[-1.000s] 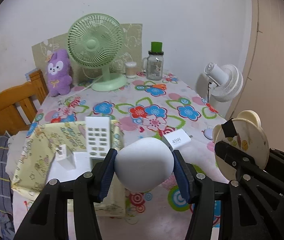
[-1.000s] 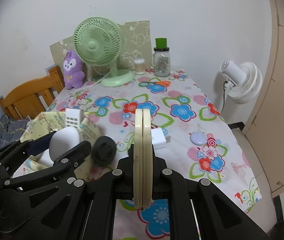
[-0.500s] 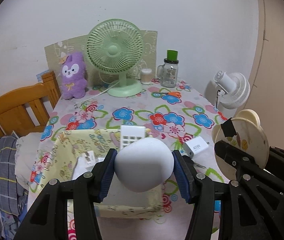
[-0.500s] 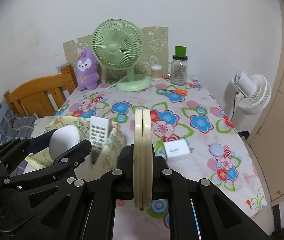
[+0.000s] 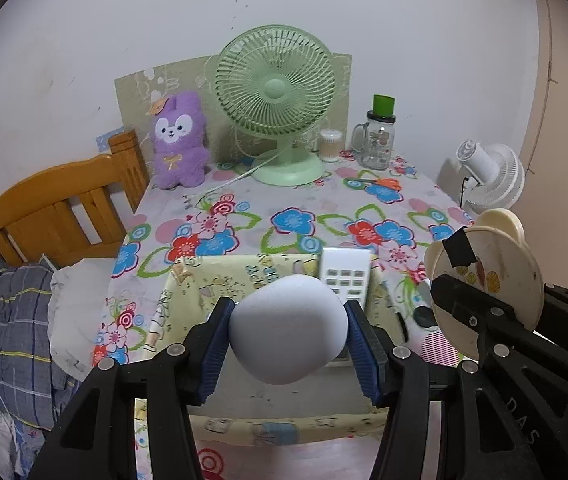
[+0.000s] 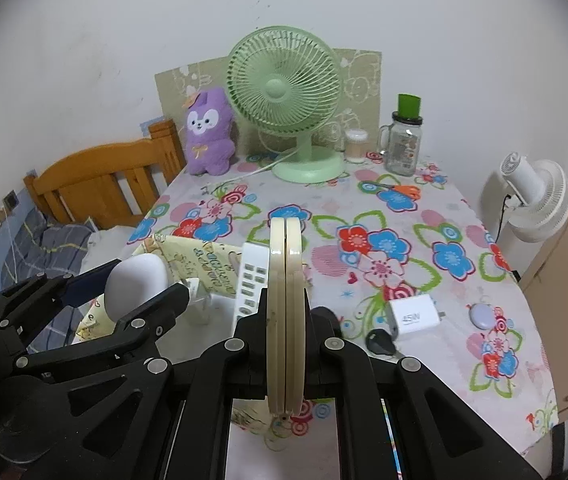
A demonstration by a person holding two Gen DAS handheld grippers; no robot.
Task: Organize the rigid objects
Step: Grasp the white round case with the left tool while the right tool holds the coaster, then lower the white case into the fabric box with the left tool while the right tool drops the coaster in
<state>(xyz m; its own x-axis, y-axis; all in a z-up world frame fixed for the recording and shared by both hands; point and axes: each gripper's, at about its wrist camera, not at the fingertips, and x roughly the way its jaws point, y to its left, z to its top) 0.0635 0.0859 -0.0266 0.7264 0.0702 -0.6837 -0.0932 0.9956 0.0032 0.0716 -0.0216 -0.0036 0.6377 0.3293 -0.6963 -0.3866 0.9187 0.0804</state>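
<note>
Both grippers have drifted left until they hang over the yellow fabric bin (image 5: 187, 292). Left gripper (image 5: 288, 336) clamps a white egg-shaped gadget (image 5: 288, 332); right gripper (image 6: 286, 320) pinches a cream round compact (image 6: 286, 304) edge-on, likely for dropping beside the white remote (image 5: 346, 276).

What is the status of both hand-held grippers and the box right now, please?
Left hand-held gripper shut on white egg-shaped object, above yellow fabric box. Right hand-held gripper shut on cream round case. White remote stands in box.
</note>
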